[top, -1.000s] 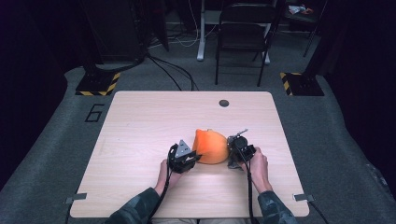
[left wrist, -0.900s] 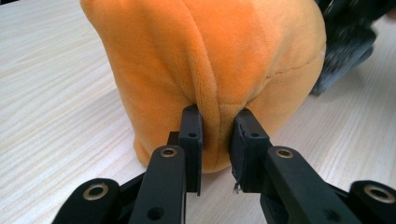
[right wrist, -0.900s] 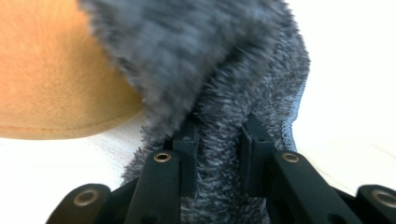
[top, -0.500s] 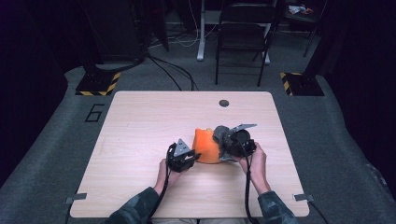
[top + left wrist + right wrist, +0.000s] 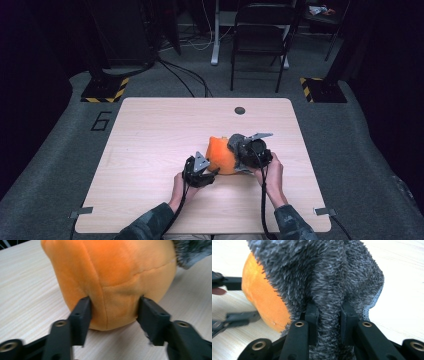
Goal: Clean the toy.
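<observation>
While the orange plush (image 5: 112, 277) rests mid-tabletop (image 5: 150, 130) | left gripper (image 5: 113, 312): jaws just been opening, astride its lower end | right gripper (image 5: 329, 315): jaws clamped on grey furry fabric (image 5: 322, 272)

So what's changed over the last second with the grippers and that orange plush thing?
The right gripper, shut on the grey fuzzy cloth, lifted it up over the orange plush. The left gripper jaws have just been opening, the plush's end between them, pads about touching. The plush stayed put on the table.
</observation>
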{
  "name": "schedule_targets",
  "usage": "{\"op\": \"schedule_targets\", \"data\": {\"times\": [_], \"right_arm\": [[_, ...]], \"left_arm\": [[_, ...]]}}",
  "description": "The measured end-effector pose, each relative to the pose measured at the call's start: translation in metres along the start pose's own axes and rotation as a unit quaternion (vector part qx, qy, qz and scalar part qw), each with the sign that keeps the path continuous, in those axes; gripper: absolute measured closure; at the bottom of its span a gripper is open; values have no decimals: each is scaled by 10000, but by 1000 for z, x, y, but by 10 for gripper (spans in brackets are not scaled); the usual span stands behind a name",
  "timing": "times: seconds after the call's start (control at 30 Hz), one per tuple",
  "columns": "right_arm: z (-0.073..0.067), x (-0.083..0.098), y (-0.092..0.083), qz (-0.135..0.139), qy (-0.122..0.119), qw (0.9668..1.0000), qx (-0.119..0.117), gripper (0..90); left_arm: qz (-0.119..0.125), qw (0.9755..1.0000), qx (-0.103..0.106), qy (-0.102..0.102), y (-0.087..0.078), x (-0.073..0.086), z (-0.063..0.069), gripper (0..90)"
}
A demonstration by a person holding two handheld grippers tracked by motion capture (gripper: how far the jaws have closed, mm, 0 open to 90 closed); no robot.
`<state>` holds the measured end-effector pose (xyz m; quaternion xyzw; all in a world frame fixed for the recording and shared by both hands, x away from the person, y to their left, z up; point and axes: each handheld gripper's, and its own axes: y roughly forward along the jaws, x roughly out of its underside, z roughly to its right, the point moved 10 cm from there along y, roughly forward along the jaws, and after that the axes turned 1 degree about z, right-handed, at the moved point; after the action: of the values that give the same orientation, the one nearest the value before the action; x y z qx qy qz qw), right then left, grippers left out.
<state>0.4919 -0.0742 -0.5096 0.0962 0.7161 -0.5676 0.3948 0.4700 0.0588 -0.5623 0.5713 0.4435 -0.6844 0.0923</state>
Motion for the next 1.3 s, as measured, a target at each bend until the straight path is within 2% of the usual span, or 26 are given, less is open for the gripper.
{"op": "schedule_targets", "data": {"times": [0.13, 0.23, 0.27, 0.37, 0.53, 0.6, 0.67, 0.73, 0.9, 1.0, 1.07, 1.13, 1.27, 1.3], "right_arm": [[2, -2, -4, -1, -62, 10000, 78, 723], [3, -7, -11, 71, -58, 9999, 69, 723], [1, -10, -14, 143, -32, 9999, 35, 723], [-5, -19, -24, 260, -153, 9995, 20, 722], [-33, -33, -37, 440, -349, 9982, -189, 721], [-44, -36, -36, 499, -412, 9976, -245, 721], [-49, -38, -31, 492, -397, 9977, -253, 721], [-52, -37, -23, 510, -305, 9978, -310, 720], [-53, -30, -5, 566, -382, 9975, -179, 720], [-50, -28, -2, 537, -543, 9971, -23, 721], [-48, -26, -2, 468, -540, 9974, 62, 722], [-44, -25, -1, 453, -679, 9965, 166, 722], [-37, -22, -1, 364, -690, 9965, 295, 720], [-36, -21, -2, 347, -574, 9973, 286, 719]], "left_arm": [[153, 9999, 12, -15, 0, -3, -2, 696], [203, 9998, 75, 3, -2, -5, -3, 753], [207, 9997, 96, 0, -2, -6, -2, 764], [219, 9996, 150, 84, -5, -9, 1, 780], [248, 9992, 275, 164, -8, -13, 9, 785], [266, 9991, 301, 167, -8, -14, 12, 785], [243, 9989, 311, 251, -8, -14, 15, 785], [245, 9989, 311, 236, -8, -13, 16, 784], [213, 9991, 288, 229, -6, -11, 15, 783], [168, 9989, 308, 319, -5, -10, 14, 783], [176, 9990, 315, 262, -5, -10, 14, 783], [204, 9990, 305, 270, -4, -10, 14, 783], [172, 9989, 365, 234, -4, -9, 14, 783], [174, 9989, 355, 238, -4, -9, 14, 783]]}}
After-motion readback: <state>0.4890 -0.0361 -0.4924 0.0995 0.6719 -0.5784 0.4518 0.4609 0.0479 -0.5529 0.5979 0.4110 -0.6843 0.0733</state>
